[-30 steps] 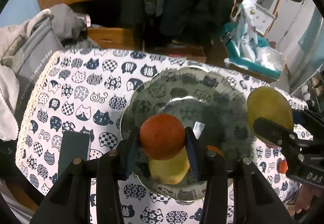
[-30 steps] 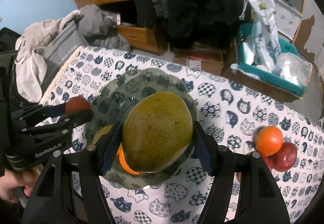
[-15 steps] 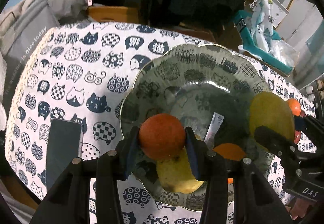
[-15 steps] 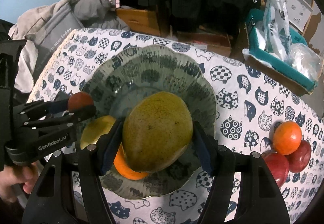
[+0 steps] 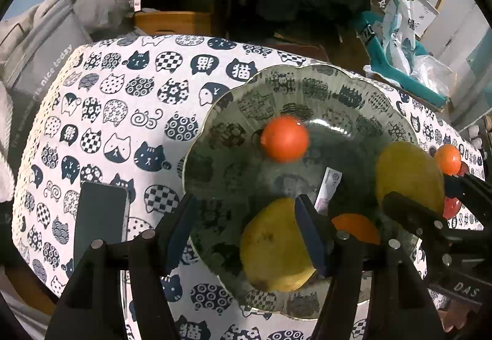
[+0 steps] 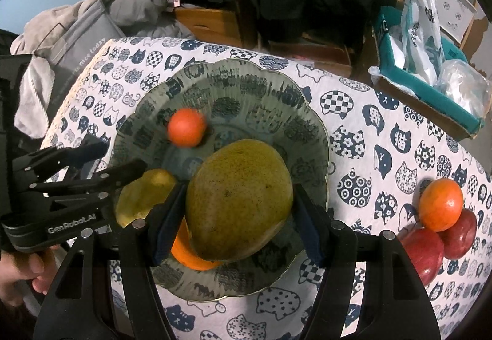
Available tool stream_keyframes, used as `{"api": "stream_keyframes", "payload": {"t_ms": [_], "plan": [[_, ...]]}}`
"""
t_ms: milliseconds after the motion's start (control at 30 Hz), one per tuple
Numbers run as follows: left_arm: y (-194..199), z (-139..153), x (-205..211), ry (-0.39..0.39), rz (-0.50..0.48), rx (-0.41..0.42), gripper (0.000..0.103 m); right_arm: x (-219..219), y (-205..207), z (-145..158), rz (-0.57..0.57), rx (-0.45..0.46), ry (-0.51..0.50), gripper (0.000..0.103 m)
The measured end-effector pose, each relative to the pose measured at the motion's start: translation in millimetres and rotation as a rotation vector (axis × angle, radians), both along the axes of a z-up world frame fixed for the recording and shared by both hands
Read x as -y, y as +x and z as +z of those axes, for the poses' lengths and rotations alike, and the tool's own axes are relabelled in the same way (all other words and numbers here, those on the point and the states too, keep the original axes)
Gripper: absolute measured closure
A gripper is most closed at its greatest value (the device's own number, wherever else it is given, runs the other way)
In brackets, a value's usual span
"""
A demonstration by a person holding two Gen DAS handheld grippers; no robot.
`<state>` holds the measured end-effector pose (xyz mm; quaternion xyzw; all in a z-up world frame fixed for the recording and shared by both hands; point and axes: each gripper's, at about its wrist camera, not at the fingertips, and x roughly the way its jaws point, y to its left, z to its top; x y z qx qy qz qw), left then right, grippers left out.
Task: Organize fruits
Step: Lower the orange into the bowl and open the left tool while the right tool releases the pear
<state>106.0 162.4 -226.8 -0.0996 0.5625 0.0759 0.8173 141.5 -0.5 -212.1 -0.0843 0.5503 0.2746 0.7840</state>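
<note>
A patterned green plate [image 5: 233, 100] [image 6: 301, 112] sits on the cat-print tablecloth. A small orange-red fruit [image 5: 284, 138] [image 6: 186, 127] lies blurred in the plate's far part, free of any grip. My left gripper [image 5: 246, 226] is open and empty above a yellow pear [image 5: 273, 247] [image 6: 144, 195] at the plate's near edge. My right gripper [image 6: 238, 217] is shut on a large yellow-green mango [image 6: 240, 198] [image 5: 409, 174], held over the plate. An orange [image 5: 356, 227] [image 6: 187, 254] lies in the plate under the mango.
An orange [image 6: 441, 204] and two red apples [image 6: 430, 251] lie on the cloth to the right of the plate. A dark phone [image 5: 100, 220] lies left of the plate. A grey bag [image 6: 77, 41] and a teal box [image 6: 430, 85] stand beyond the table edges.
My left gripper has opened and let go of the orange-red fruit, which now lies farther in on the plate. The mango stays gripped and has come lower over the plate.
</note>
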Motion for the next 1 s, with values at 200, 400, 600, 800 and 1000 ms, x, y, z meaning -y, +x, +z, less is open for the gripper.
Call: {"api": "stream_keyframes", "payload": {"t_ms": [200,400,600,800,1000], "plan": [[-11.2,4.9,-5.8,-0.007,0.027,0.000,0.036,-2.6,0.5,-7.8,0.010,-0.019,-0.011,0.035],[-16.8,7.2,-5.2,-0.001,0.033,-0.003,0.036,-5.5,0.0,-15.0,0.013,-0.047,-0.018,0.034],[-19.2,10.8,-2.4,0.001,0.028,-0.001,0.035,-1.6,3.7,-17.0,-0.001,-0.080,-0.008,0.034],[-20.7,18.9,-0.2,-0.003,0.026,0.016,0.035,2.1,4.1,-18.2,-0.008,-0.091,-0.011,0.034],[-23.7,29.5,2.7,-0.008,0.021,0.034,0.035,2.4,2.3,-9.6,-0.008,-0.062,0.010,0.022]]}}
